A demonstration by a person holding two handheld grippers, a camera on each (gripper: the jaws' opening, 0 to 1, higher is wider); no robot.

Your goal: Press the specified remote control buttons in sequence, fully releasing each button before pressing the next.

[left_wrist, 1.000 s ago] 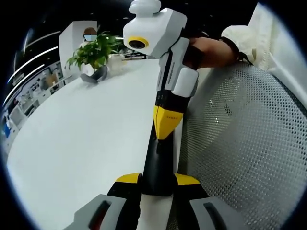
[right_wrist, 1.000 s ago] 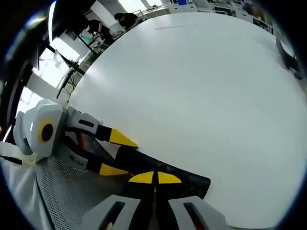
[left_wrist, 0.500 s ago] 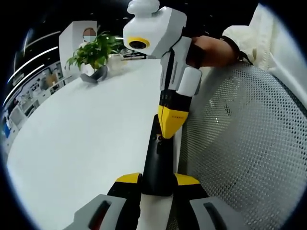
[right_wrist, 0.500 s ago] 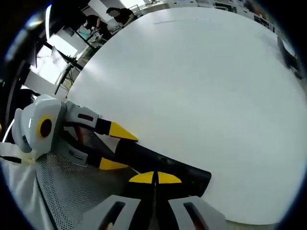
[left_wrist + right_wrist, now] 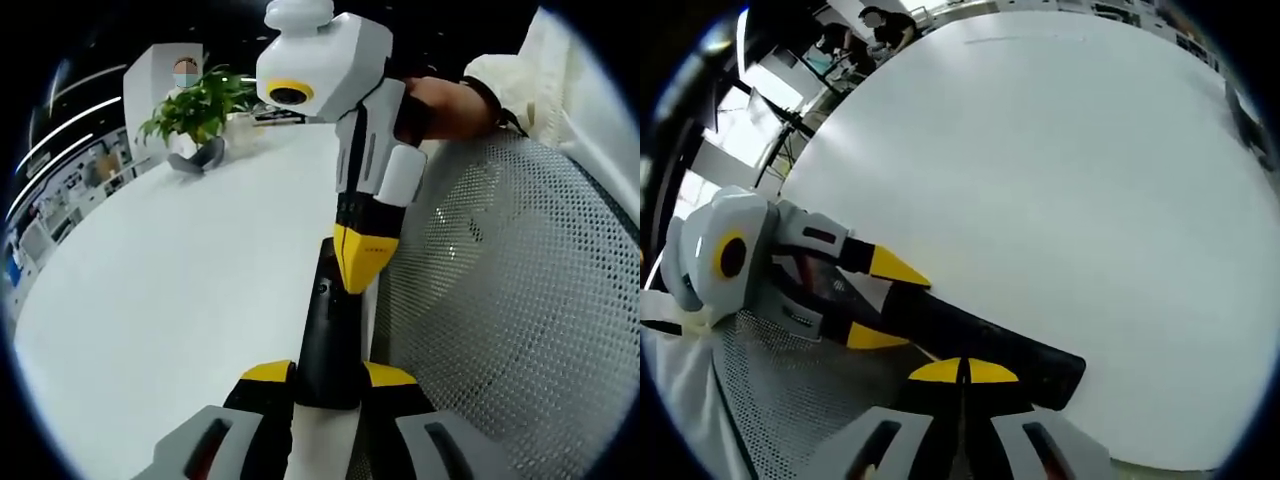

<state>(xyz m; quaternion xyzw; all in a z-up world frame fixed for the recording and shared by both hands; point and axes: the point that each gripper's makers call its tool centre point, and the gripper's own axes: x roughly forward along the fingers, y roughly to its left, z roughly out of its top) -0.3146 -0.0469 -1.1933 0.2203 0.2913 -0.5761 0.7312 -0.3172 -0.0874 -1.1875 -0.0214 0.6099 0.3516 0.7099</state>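
A slim black remote (image 5: pixel 326 335) sticks out over the white table's edge (image 5: pixel 372 300), and my left gripper (image 5: pixel 330 375) is shut on its near end, a yellow tip on each side. From above, my right gripper (image 5: pixel 361 268) comes down with its yellow tips pressed together, shut on nothing, their point over the remote's far half. I cannot tell whether it touches. In the right gripper view the remote (image 5: pixel 990 338) lies across just beyond my shut right gripper (image 5: pixel 962 372). The left gripper (image 5: pixel 885 302) clamps it from the left.
A white mesh chair back (image 5: pixel 510 300) stands close on the right of the table. A potted plant (image 5: pixel 198 108) and a dark curved object (image 5: pixel 203 157) sit at the far end. The white tabletop (image 5: pixel 1060 180) stretches wide, and people sit at desks (image 5: pixel 875 25) beyond it.
The right gripper's shut tips have slid slightly along the remote toward my left gripper. The left gripper and remote hold still.
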